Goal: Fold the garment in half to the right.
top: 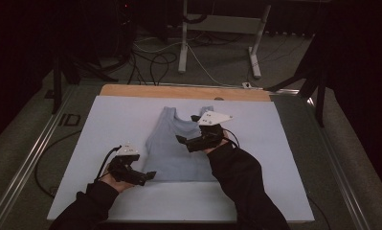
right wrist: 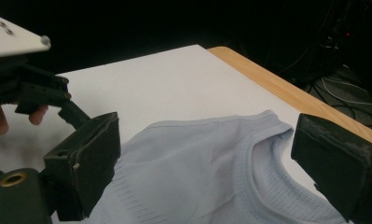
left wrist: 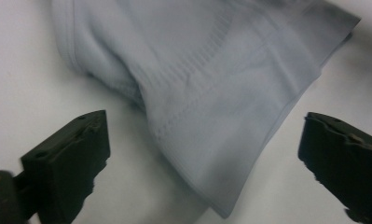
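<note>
Black jaws of the left gripper (left wrist: pixel 207 154) stand spread wide around the hem corner of the grey tank top (top: pixel 179 146), which lies flat on the white board (top: pixel 275 143). Above the top's right side, the right gripper (right wrist: pixel 207 154) is spread open too. If the left one closes too high, it may catch one layer only and drag the top into wrinkles.

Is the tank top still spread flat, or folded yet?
Spread flat, unfolded. The tank top lies open on the white board, both straps and hem showing. Left gripper at its hem corner and right gripper above it are open.
</note>
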`<state>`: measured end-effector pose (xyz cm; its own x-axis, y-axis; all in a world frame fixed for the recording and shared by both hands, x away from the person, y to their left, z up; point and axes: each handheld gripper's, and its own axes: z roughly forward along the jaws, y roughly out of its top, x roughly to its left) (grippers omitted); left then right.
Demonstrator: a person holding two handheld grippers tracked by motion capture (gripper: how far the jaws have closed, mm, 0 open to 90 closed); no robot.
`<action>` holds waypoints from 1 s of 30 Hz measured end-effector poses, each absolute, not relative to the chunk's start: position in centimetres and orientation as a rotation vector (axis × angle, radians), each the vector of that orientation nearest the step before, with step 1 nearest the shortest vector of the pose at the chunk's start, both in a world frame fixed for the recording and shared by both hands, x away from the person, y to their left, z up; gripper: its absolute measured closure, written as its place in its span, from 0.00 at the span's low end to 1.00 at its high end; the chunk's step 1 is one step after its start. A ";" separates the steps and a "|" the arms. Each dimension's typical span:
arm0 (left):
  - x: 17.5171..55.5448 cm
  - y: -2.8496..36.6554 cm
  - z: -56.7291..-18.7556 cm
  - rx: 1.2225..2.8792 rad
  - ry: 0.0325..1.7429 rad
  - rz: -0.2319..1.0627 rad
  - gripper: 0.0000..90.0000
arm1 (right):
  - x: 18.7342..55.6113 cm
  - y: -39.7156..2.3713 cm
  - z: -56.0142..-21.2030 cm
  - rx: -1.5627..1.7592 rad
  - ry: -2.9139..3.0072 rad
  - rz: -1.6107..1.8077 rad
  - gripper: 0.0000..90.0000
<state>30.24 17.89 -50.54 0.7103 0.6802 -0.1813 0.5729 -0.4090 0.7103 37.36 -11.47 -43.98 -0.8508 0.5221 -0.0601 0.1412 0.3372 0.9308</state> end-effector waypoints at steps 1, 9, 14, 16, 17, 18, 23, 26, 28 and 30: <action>30.2 17.9 -50.5 2.122 0.950 0.173 0.04 | 37.4 -11.5 -44.0 0.588 2.259 1.519 0.09; 30.6 17.4 -51.6 2.164 0.982 0.042 0.09 | 37.4 -11.2 -44.5 0.590 2.276 1.520 0.09; 30.7 17.3 -51.8 2.172 0.981 0.003 0.13 | 37.4 -11.1 -44.5 0.585 2.278 1.516 0.09; 30.7 17.2 -51.9 2.181 0.984 0.002 0.16 | 37.5 -11.1 -44.6 0.586 2.284 1.513 0.09; 30.7 17.1 -52.0 2.190 0.969 -0.033 0.17 | 37.5 -11.1 -44.6 0.583 2.285 1.514 0.09; 30.7 17.1 -52.0 2.190 0.969 -0.033 0.17 | 37.5 -11.0 -44.6 0.580 2.287 1.513 0.09; 30.6 16.6 -52.2 2.191 0.950 -0.063 0.25 | 37.5 -10.9 -44.8 0.579 2.294 1.509 0.09; 30.6 16.4 -52.1 2.181 0.957 -0.090 0.30 | 37.6 -10.7 -44.9 0.586 2.298 1.509 0.09; 30.6 16.2 -52.0 2.181 0.953 -0.091 0.35 | 37.6 -10.6 -45.0 0.585 2.298 1.512 0.09; 30.6 16.1 -52.0 2.169 0.976 -0.090 0.41 | 37.7 -10.5 -45.0 0.581 2.304 1.512 0.09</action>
